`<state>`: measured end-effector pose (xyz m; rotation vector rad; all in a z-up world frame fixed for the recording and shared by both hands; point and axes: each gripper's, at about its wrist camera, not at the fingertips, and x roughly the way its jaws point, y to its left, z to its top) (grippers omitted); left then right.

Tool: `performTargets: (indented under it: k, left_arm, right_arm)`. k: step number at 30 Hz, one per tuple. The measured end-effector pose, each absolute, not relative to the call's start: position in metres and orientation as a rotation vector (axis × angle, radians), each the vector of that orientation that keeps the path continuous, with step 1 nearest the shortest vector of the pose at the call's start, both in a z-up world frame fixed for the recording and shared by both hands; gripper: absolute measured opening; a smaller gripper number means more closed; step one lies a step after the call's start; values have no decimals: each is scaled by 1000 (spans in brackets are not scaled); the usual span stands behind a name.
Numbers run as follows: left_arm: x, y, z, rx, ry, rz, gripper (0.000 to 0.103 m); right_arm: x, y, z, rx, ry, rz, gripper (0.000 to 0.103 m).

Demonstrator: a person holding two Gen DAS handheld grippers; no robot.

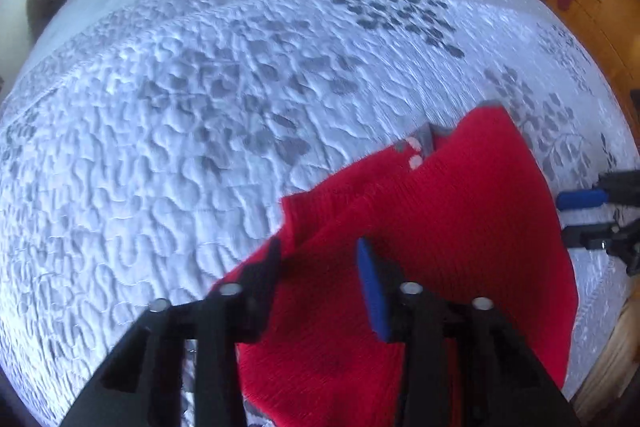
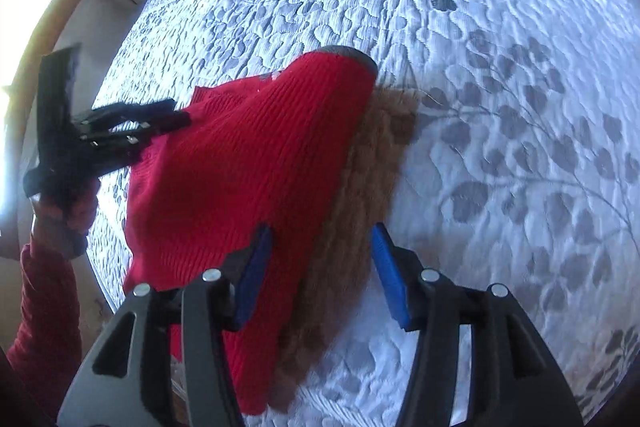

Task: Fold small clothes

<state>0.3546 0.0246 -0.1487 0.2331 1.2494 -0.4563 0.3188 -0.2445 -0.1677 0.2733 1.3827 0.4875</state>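
Your red knit garment [image 2: 256,147] lies spread on the quilted bedspread [image 2: 500,131], its grey-trimmed end pointing away from you and a brown garment [image 2: 360,195] showing from under its right edge. Your left gripper [image 1: 320,255] hangs over the near part of the red knit with its jaws apart, pressing on nothing. Your right gripper [image 2: 320,259] stands released too, jaws wide, straddling the red knit's right edge and the brown cloth beneath it.
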Motion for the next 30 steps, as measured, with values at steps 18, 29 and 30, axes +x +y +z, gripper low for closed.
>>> performTargets:
  k: [18, 29, 30]
  left_arm:
    - [349, 40, -130, 156, 1090, -261, 3]
    - [310, 47, -105, 62, 1029, -118, 22]
    - [304, 42, -103, 21, 1033, -176, 22]
  right_arm:
    - [322, -248, -168, 311, 1357, 500, 57]
    - [339, -256, -169, 353, 1370, 493, 60]
    - [344, -253, -173, 371, 1386, 500, 60]
